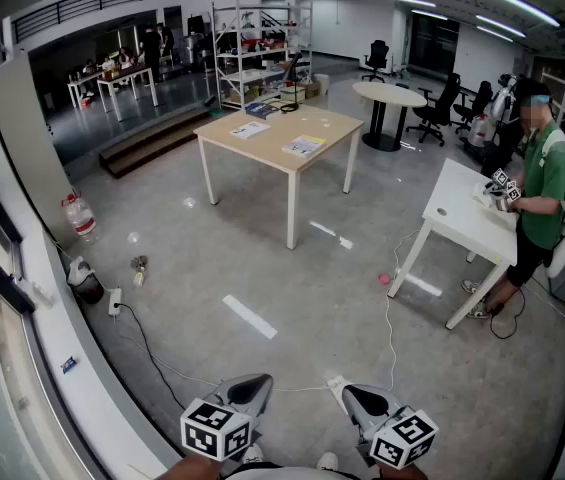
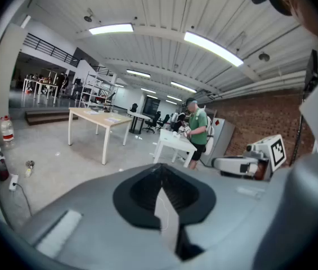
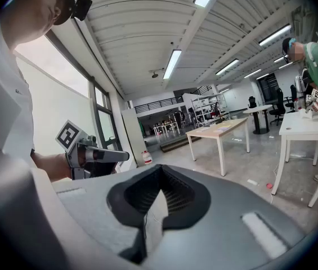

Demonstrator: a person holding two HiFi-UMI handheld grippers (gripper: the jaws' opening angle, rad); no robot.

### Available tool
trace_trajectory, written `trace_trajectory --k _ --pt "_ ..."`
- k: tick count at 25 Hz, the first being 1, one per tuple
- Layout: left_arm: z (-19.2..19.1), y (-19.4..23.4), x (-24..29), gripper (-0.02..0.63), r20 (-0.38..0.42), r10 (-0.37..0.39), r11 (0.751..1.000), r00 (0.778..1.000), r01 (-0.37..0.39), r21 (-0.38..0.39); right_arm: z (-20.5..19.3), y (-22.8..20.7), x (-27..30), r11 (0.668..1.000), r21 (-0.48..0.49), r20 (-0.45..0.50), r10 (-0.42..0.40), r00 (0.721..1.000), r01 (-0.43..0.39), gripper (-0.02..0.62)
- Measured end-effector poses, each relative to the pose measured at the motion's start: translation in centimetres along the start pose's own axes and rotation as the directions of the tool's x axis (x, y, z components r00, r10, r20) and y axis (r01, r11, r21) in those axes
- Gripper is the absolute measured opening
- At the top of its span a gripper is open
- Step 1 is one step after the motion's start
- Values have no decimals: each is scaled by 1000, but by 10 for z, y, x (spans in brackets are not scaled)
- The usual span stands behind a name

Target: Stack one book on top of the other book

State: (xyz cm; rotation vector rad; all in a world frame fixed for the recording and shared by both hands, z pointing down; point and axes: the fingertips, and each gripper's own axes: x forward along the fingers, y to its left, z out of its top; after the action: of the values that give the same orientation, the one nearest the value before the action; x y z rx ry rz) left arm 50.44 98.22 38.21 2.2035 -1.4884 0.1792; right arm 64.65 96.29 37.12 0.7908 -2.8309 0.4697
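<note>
Book one [image 1: 304, 146] lies flat on the wooden table [image 1: 272, 136], near its front edge. Book two [image 1: 250, 129] lies flat on the same table, a bit to the left, and the two do not touch. The table stands in the middle of a big room with a shiny grey floor [image 1: 262, 268].

Behind it are a round white table [image 1: 389, 93], black chairs [image 1: 440, 103] and tall shelves [image 1: 257, 38]. To the right, a person in a green shirt [image 1: 544, 178] stands at a white table [image 1: 462, 213]. A water bottle [image 1: 79, 216] sits by the left wall. A thin cable [image 1: 392, 318] runs over the floor. Long lights [image 1: 512, 3] shine on the ceiling.

The left gripper [image 1: 250, 386] and the right gripper [image 1: 359, 398] are low down, well apart from the wooden table. Each one has its jaws pressed together, and nothing is between them.
</note>
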Motion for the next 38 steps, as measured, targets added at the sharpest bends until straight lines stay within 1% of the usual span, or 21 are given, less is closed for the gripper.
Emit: trace_trajectory --k 7,11,13,17,20,24,28,34,38 --pt "2 3 -2 6 2 8 999 1000 -8 33 -1 5 2 1000 5 -2 6 1000 -6 0" --pt "2 9 -6 6 2 15 999 1000 -15 40 0 8 3 1000 4 -5 3 1000 -3 0" --pt "1 12 -8 6 2 16 999 1000 -16 38 -3 11 6 1000 21 -12 14 1000 -14 0" --pt "-1 17 -12 6 2 15 999 1000 -15 38 -4 21 12 996 71 -6 63 998 -63 2" --pt "0 24 -18 6 3 15 999 1000 -15 52 -3 25 21 996 70 0 49 999 -49 2" --pt "4 44 -30 6 9 18 997 1000 -19 70 -1 29 39 995 95 -9 13 1000 -12 2" --pt "3 74 -46 6 3 31 997 1000 -31 71 -6 41 62 994 107 -29 6 1000 -3 2" --pt "-3 114 -66 6 -3 34 997 999 -33 74 -4 58 90 994 108 -7 -21 1000 21 2" --pt "-4 132 -69 6 -10 36 998 999 -36 49 -1 65 107 994 108 -32 -21 999 24 2"
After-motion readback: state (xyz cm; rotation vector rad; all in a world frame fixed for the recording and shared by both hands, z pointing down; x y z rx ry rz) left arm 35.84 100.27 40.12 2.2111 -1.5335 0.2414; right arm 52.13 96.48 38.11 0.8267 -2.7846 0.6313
